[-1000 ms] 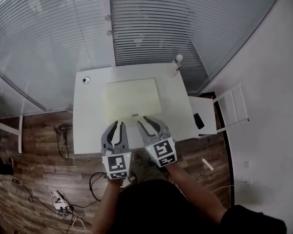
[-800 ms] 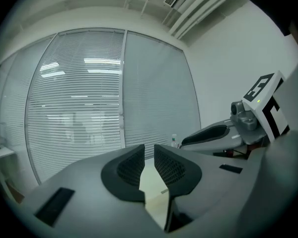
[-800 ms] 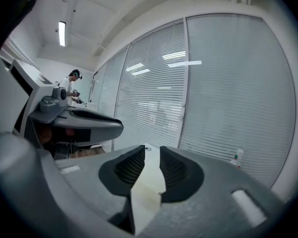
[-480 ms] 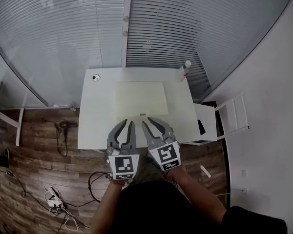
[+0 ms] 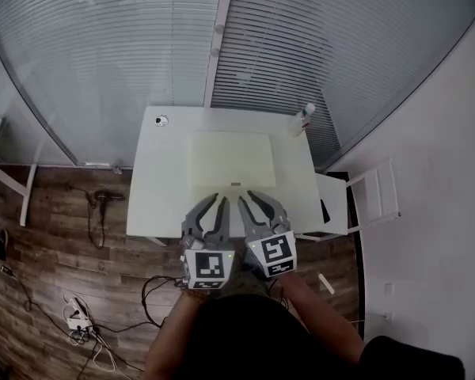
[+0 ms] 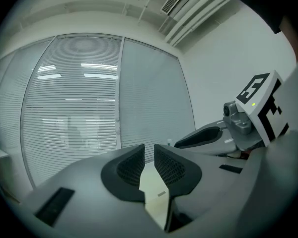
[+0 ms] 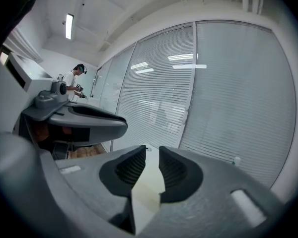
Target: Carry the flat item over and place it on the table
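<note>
Head view: the flat item (image 5: 230,158), a pale yellow sheet, is seen lying flat in the middle of the white bench (image 5: 162,200), clear of all four edges. The placing is therefore judged done or nearly done. The left hand-held gripper (image 5: 211,210) and the right hand-held gripper (image 5: 257,206) are held side by side over the near edge, jaws spread and empty. A bottle (image 5: 304,118) stands at the far right corner and a small round object (image 5: 161,120) at the far left corner. Cables (image 5: 87,323) are strewn on the floor near the person's feet, so a step back could catch on them.

Left gripper view: the jaws are shown apart with nothing between the pads. Only the pale sheet and bench top are seen through the gap. If the sheet is to be taken again, its thin near edge could be missed, because it lies flush on the bench. It might be pushed toward the far edge instead.

Right gripper view: these jaws are likewise parted and bare. A forward shove on this side could slide the sheet toward the far right corner and topple the bottle. A person (image 7: 72,78) is visible far off, well away from the bench.
</note>
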`<state>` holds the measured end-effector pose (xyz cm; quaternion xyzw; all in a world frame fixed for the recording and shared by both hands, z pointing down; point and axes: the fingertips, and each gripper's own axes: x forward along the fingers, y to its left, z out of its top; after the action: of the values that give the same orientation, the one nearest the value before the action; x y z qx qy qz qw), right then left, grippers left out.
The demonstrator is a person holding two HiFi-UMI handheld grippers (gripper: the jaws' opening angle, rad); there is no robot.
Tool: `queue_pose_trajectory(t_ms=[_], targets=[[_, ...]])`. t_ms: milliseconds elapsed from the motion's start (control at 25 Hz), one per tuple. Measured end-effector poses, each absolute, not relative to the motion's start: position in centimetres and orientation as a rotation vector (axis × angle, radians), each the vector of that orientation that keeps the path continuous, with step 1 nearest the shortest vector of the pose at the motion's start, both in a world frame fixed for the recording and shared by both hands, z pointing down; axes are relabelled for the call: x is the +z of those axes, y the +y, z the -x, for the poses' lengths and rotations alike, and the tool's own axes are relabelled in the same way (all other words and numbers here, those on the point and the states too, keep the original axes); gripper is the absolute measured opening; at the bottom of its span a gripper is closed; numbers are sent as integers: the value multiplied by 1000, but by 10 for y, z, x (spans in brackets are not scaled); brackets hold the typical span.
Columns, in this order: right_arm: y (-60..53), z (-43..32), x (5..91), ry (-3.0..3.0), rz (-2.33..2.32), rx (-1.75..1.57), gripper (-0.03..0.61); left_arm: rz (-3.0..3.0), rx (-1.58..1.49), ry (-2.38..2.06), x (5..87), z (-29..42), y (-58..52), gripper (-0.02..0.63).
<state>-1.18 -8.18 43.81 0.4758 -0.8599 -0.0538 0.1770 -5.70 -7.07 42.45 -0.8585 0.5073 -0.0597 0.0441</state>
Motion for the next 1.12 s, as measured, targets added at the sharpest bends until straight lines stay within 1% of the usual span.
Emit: queue_pose_trajectory(t_ms=[80,240,360,440,840,1120], targets=[[-77,14,443,-2424,-1334,-151,78,2634,-186,1573,432,60,-72,58],[-69,15,435,-2422,-1336,-157,78,2613,-172,1574,420,66,-67,58],[-67,17,435,-2426,-1321,-168,78,2627,-190,1585,432,64,-66,58],[-65,17,438,-2421,-1315,-164,58,2630,-203,1580,435,62,-64,58],[-57,20,441,-2437,-1324,-158,55,2613,-244,1589,442,71,-52,58],[-52,4,439,-2445,-1317,-153,32,2613,-240,1599,442,56,-44,58]])
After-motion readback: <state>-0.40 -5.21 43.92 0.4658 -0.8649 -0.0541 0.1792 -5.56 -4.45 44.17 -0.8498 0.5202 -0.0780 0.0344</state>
